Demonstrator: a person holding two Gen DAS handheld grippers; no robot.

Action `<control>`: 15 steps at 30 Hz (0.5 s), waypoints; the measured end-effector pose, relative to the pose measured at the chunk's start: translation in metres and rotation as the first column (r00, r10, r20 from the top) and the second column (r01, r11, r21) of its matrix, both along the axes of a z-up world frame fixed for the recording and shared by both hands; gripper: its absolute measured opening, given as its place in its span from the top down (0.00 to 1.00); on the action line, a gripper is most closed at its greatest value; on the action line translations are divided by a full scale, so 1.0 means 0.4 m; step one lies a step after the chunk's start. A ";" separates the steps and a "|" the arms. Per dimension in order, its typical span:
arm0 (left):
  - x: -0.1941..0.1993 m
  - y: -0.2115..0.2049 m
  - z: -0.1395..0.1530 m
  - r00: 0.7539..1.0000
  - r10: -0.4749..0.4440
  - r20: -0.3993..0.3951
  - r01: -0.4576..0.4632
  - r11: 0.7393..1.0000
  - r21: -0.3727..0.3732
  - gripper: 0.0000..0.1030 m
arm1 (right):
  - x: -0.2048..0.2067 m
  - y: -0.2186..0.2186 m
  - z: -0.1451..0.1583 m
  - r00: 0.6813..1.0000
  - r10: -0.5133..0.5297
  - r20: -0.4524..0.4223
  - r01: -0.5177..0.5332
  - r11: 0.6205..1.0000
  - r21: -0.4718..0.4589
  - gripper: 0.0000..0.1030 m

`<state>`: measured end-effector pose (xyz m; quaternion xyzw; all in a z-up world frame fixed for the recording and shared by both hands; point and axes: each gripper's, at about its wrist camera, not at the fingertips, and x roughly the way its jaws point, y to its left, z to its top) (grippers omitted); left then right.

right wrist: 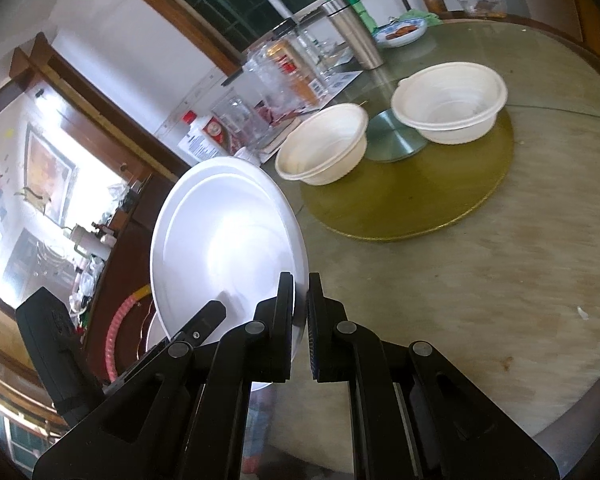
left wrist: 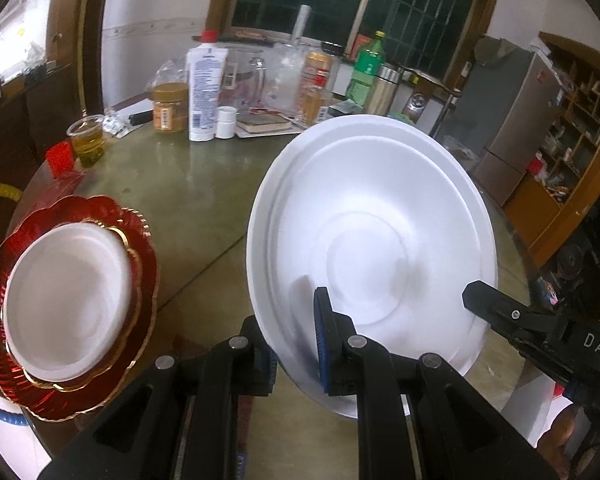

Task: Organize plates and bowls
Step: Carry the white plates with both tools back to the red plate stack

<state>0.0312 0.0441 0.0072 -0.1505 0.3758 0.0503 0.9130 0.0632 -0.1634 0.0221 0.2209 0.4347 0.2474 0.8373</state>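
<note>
A large white plate (left wrist: 380, 220) hangs tilted above the round table, gripped at opposite rims. My left gripper (left wrist: 296, 344) is shut on its near rim. My right gripper (right wrist: 300, 292) is shut on the plate's (right wrist: 224, 240) other edge, and one of its fingertips (left wrist: 476, 294) shows at the plate's right rim. At the table's left edge lies a stack of red, gold-edged scalloped plates (left wrist: 144, 248) with a smaller white plate (left wrist: 68, 300) on top. Two cream bowls (right wrist: 324, 144) (right wrist: 450, 100) stand apart on a yellow-green turntable (right wrist: 400, 208).
At the back of the table stand a white bottle (left wrist: 204, 92), an amber jar (left wrist: 170, 106), a green bottle (left wrist: 366, 68), a steel flask (right wrist: 354, 36) and a cup of yellow liquid (left wrist: 87, 140). A small dish of food (right wrist: 400, 32) sits far back.
</note>
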 end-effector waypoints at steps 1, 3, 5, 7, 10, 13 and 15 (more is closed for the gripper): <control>-0.003 0.008 -0.001 1.000 0.006 -0.002 -0.006 1.000 -0.001 0.86 | 0.000 0.008 0.000 1.000 0.007 0.000 -0.007 1.000 0.000 0.94; -0.010 0.023 0.000 1.000 0.019 -0.001 -0.019 1.000 -0.005 0.86 | 0.002 0.025 -0.002 1.000 0.024 -0.001 -0.024 1.000 0.002 0.94; -0.019 0.043 0.001 0.999 0.035 0.002 -0.035 0.999 -0.008 0.86 | 0.003 0.049 -0.002 0.999 0.044 -0.001 -0.044 0.999 0.002 0.94; -0.031 0.066 0.002 0.998 0.055 0.005 -0.055 0.998 -0.011 0.86 | 0.002 0.073 -0.002 0.998 0.065 -0.001 -0.065 0.998 0.005 0.94; -0.052 0.107 0.005 0.996 0.092 0.006 -0.092 0.996 -0.022 0.86 | 0.002 0.119 -0.001 0.994 0.107 0.001 -0.107 0.994 0.009 0.94; -0.074 0.145 0.009 0.991 0.130 0.008 -0.130 0.991 -0.027 0.86 | 0.003 0.172 -0.001 0.989 0.151 0.001 -0.151 0.989 0.013 0.94; -0.091 0.177 0.008 0.987 0.161 0.008 -0.161 0.987 -0.029 0.86 | 0.001 0.210 -0.003 0.984 0.181 -0.001 -0.180 0.983 0.017 0.94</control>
